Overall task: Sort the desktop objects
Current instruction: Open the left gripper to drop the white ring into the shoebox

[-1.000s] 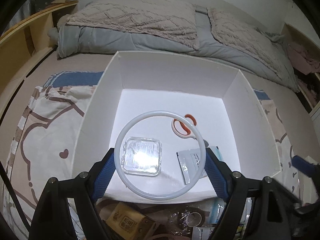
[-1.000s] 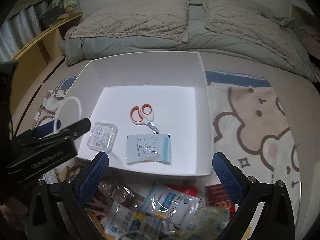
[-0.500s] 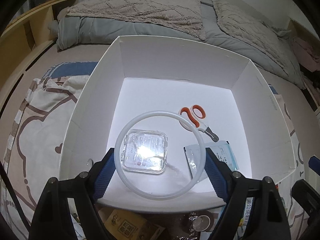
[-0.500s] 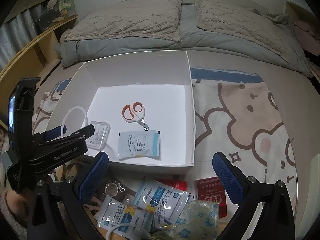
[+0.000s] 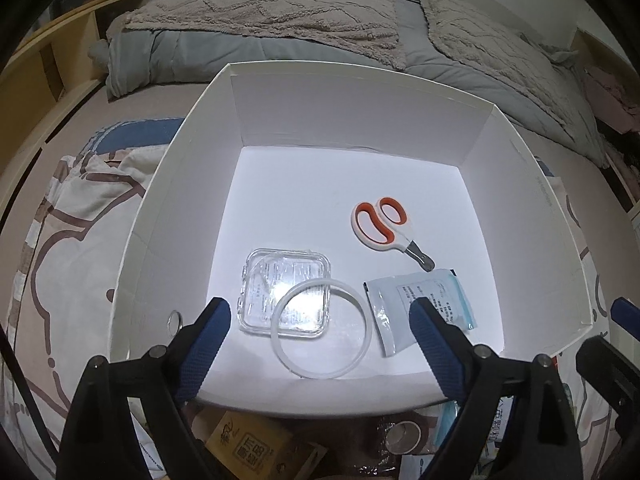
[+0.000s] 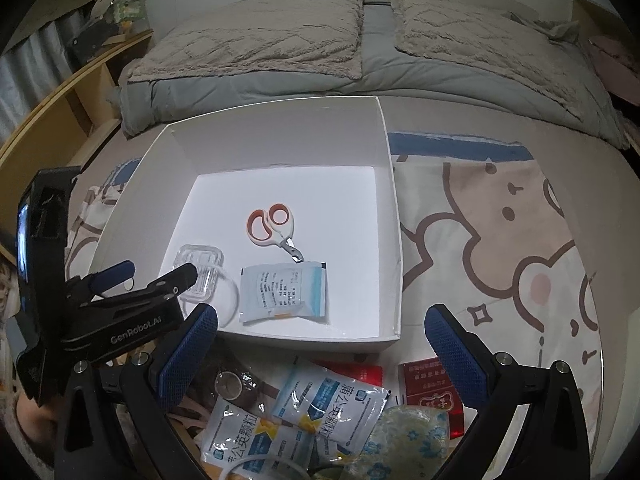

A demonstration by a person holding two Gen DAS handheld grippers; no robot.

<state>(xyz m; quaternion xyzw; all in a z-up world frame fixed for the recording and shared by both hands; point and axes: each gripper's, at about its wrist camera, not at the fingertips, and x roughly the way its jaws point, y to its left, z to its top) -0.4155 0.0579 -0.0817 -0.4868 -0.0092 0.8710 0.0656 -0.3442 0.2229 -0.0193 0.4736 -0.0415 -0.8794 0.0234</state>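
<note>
A white open box [image 5: 168, 184] [image 6: 394, 216] sits on the bed. Inside lie a white ring [image 5: 362, 344] [image 6: 234, 296], partly over a clear plastic case [image 5: 264, 280] [image 6: 200, 260], orange-handled scissors [image 5: 380, 224] [image 6: 272, 224] and a white-blue sachet [image 5: 424, 304] [image 6: 284, 292]. My left gripper [image 5: 320, 332] [image 6: 160, 270] is open and empty above the box's near-left corner, over the ring. My right gripper [image 6: 320, 340] is open and empty, just in front of the box, above loose sachets [image 6: 320, 400].
In front of the box lie a red packet [image 6: 432, 388], a floral pouch [image 6: 400, 436], a tape roll [image 5: 404, 440] [image 6: 230, 384] and a brown carton [image 5: 248, 448]. A small metal ring [image 5: 175, 319] lies left of the box. Pillows and a grey duvet [image 6: 360, 56] are behind.
My left gripper has opened and let go of the white ring, which now lies in the box partly on the clear case. The right gripper has stayed open.
</note>
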